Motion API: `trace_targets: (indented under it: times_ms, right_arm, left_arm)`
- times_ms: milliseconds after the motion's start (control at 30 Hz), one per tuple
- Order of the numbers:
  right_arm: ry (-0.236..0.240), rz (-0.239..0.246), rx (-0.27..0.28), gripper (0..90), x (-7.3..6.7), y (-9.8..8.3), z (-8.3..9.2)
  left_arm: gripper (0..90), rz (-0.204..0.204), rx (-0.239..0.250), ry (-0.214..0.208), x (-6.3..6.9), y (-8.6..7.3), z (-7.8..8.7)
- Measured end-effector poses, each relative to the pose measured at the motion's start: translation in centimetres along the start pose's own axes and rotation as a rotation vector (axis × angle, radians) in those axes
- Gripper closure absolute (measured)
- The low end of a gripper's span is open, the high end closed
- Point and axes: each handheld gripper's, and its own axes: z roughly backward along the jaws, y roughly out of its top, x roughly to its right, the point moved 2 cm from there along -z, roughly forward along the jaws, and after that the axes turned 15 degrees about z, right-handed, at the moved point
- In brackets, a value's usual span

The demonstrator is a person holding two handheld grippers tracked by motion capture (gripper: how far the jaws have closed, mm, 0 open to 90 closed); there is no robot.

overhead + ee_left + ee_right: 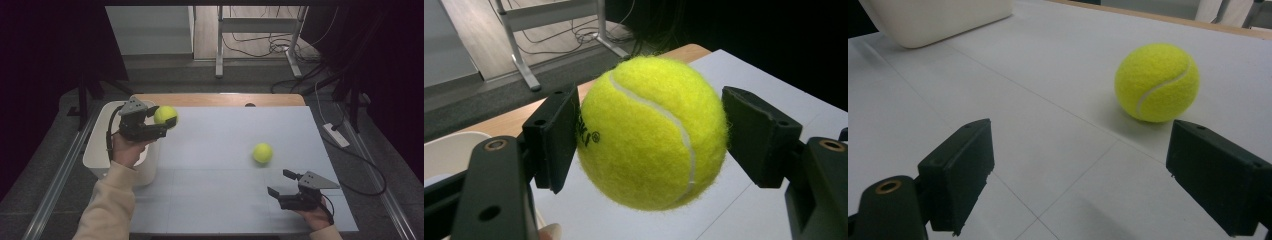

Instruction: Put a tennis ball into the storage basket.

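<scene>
One tennis ball [165, 114] is clamped in the left gripper [161, 120], held just beside the white bin [97, 150] — prob. for dropping in. The second ball [262, 152] lies on the table [215, 200], w/ the right gripper [281, 184] spread wide near it, nothing held.

White bin [938, 20] cut off above
</scene>
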Motion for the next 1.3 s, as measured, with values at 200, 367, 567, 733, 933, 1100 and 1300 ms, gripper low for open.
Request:
trace_targets:
  times_ms: [200,367,567,733,933,1100,1300]
  right_arm:
    - [0.0,0.001,0.0,12.1,0.0,0.0,0.0]
    - [0.001,0.001,0.0,12.1,0.0,0.0,0.0]
    - [0.002,0.002,0.0,12.1,0.0,0.0,0.0]
    - [0.001,0.001,0.0,12.1,0.0,0.0,0.0]
    - [-0.001,0.0,-0.002,12.1,0.0,0.0,0.0]
    - [0.0,0.001,-0.002,12.1,0.0,0.0,0.0]
    - [0.002,0.002,-0.002,12.1,0.0,0.0,-0.1]
  left_arm:
    - [27.8,0.006,0.003,0.013,-0.5,0.3,0.1]
    - [27.8,0.009,0.006,0.025,-0.9,0.6,0.3]
    - [27.8,0.012,0.01,0.034,-1.2,0.8,0.4]
    - [27.7,0.018,0.01,0.049,-1.6,0.9,0.4]
    - [27.7,0.026,0.013,0.07,-2.2,1.0,0.3]
    - [27.7,0.028,0.013,0.095,-2.7,1.1,0.1]
    - [27.7,0.038,0.008,0.121,-3.6,1.3,-0.1]
